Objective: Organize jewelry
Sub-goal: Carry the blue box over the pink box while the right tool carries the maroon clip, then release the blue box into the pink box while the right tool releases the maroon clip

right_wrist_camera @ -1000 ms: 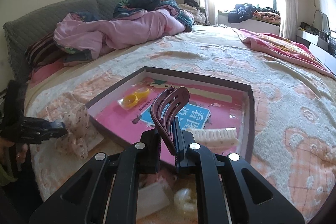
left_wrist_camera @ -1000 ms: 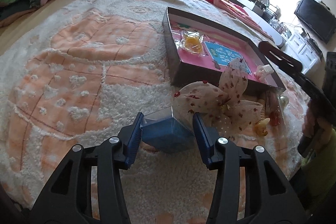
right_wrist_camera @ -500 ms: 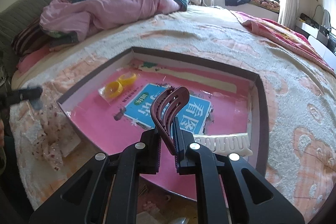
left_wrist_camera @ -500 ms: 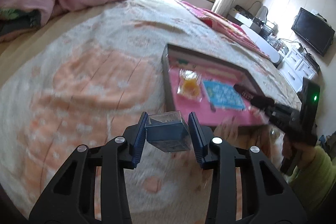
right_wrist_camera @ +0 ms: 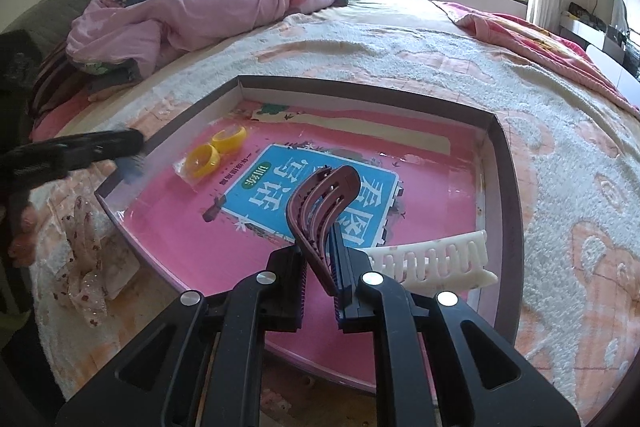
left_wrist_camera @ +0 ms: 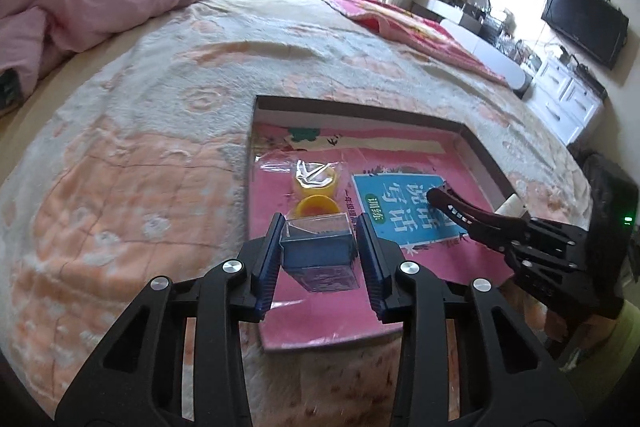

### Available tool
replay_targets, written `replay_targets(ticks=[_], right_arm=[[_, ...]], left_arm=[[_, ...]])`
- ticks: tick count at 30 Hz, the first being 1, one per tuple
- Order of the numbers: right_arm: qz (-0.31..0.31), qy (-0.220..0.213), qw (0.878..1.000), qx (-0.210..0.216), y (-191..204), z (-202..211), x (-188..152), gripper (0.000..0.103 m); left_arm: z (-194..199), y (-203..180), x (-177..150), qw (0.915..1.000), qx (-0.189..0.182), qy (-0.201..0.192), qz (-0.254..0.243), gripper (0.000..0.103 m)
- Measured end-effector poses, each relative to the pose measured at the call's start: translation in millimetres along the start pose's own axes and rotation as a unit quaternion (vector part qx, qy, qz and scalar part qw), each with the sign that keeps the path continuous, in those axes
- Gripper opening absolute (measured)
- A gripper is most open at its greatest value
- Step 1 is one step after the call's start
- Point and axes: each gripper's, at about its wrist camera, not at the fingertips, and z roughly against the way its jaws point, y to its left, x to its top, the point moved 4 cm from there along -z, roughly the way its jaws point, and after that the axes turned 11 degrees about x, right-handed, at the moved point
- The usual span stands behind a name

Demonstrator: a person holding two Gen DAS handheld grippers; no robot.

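Observation:
My left gripper [left_wrist_camera: 319, 259] is shut on a small clear-and-blue box [left_wrist_camera: 318, 255] and holds it above the near left corner of the pink-lined tray [left_wrist_camera: 360, 109]. My right gripper [right_wrist_camera: 320, 287] is shut on a dark red hair clip [right_wrist_camera: 320, 215] above the tray's [right_wrist_camera: 360, 87] near side; the clip also shows in the left wrist view [left_wrist_camera: 472, 215]. Two yellow rings in a clear bag [left_wrist_camera: 316, 187] lie in the tray, also seen in the right wrist view [right_wrist_camera: 216, 151]. A white comb clip [right_wrist_camera: 432, 259] lies in the tray's right part.
The tray sits on a fluffy peach-and-white blanket [left_wrist_camera: 140, 167] on a bed. A sheer spotted bow [right_wrist_camera: 88, 259] lies on the blanket left of the tray. A pink duvet [right_wrist_camera: 200, 11] is heaped at the back. The bed edge is close on the near side.
My left gripper lifted the blue box off the blanket and carried it over the tray's near left corner. My right gripper moved forward over the tray with the hair clip.

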Motion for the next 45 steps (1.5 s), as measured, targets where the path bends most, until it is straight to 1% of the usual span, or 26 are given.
replay_targets(ticks=[2, 4, 7, 8, 10, 13, 16, 17, 22, 25, 27, 31, 32, 34, 37, 38, 39, 41, 43, 45], right_arm=[[-0.001, -0.006, 1.0, 0.006, 1.2, 4.0, -0.4, 0.027], [0.002, -0.014, 1.0, 0.007, 4.1, 8.9, -1.1, 0.032], [-0.002, -0.021, 1.0, 0.012, 6.8, 14.6, -2.3, 0.036], [-0.005, -0.027, 1.0, 0.014, 7.6, 17.9, -3.3, 0.041], [-0.006, -0.034, 0.999, 0.014, 9.9, 22.8, -4.8, 0.048], [-0.007, -0.047, 0.999, 0.008, 13.1, 33.0, -8.6, 0.051], [-0.01, -0.058, 0.998, -0.002, 13.7, 42.8, -13.3, 0.06], [-0.012, -0.06, 0.998, -0.004, 12.9, 45.1, -15.0, 0.061], [-0.028, -0.069, 0.997, -0.012, 9.4, 57.5, -24.3, 0.063], [-0.032, -0.071, 0.997, -0.015, 8.0, 62.8, -27.3, 0.064], [-0.034, -0.073, 0.997, -0.015, 7.8, 66.1, -28.5, 0.064], [-0.028, -0.076, 0.996, -0.024, 10.2, 73.5, -30.9, 0.064], [-0.029, -0.078, 0.996, -0.024, 10.6, 75.8, -31.9, 0.064], [-0.032, -0.083, 0.996, -0.025, 11.7, 79.7, -31.9, 0.069], [-0.031, -0.09, 0.995, -0.028, 14.3, 86.7, -32.5, 0.069], [-0.03, -0.091, 0.995, -0.029, 14.5, 88.4, -32.3, 0.069], [-0.027, -0.094, 0.995, -0.032, 16.0, 91.6, -32.5, 0.07], [-0.025, -0.101, 0.994, -0.037, 17.9, 97.8, -33.3, 0.075], [-0.024, -0.109, 0.993, -0.039, 20.1, 103.8, -33.6, 0.077], [-0.023, -0.113, 0.992, -0.042, 21.2, 108.9, -33.9, 0.078]], left_arm=[[-7.2, -4.0, -0.2, 1.0, 0.002, 0.007, -0.006, 0.028], [-12.4, -5.9, 0.0, 0.9999, 0.001, 0.011, -0.009, 0.028], [-17.0, -8.5, -0.9, 0.9998, 0.001, 0.014, -0.011, 0.028], [-18.8, -9.3, -1.8, 0.9998, 0.002, 0.016, -0.012, 0.028], [-21.1, -9.9, -3.1, 0.9997, 0.004, 0.019, -0.012, 0.028], [-25.7, -11.1, -5.9, 0.9995, 0.006, 0.026, -0.014, 0.028], [-28.6, -12.7, -7.2, 0.9994, 0.01, 0.029, -0.015, 0.028], [-28.8, -13.1, -7.4, 0.9994, 0.009, 0.03, -0.014, 0.028], [-26.1, -15.8, -9.2, 0.9996, 0.012, 0.025, -0.011, 0.03], [-21.4, -17.2, -10.7, 0.9997, 0.014, 0.022, -0.006, 0.035], [-15.8, -16.9, -11.5, 0.9998, 0.013, 0.015, 0.0, 0.041], [-6.5, -15.5, -13.9, 0.9998, 0.013, 0.007, 0.01, 0.046], [-2.7, -14.9, -14.7, 0.9998, 0.012, 0.004, 0.013, 0.048], [5.0, -14.5, -15.4, 0.9997, 0.012, -0.004, 0.019, 0.053], [18.9, -14.2, -16.4, 0.9994, 0.009, -0.02, 0.028, 0.059], [24.1, -14.5, -16.8, 0.9992, 0.009, -0.026, 0.03, 0.062], [28.9, -14.3, -17.1, 0.999, 0.008, -0.031, 0.032, 0.066], [37.0, -12.9, -17.4, 0.9984, 0.007, -0.04, 0.039, 0.072], [45.5, -12.0, -18.0, 0.9978, 0.006, -0.048, 0.046, 0.076], [54.4, -10.2, -20.1, 0.9971, 0.007, -0.056, 0.051, 0.084]])
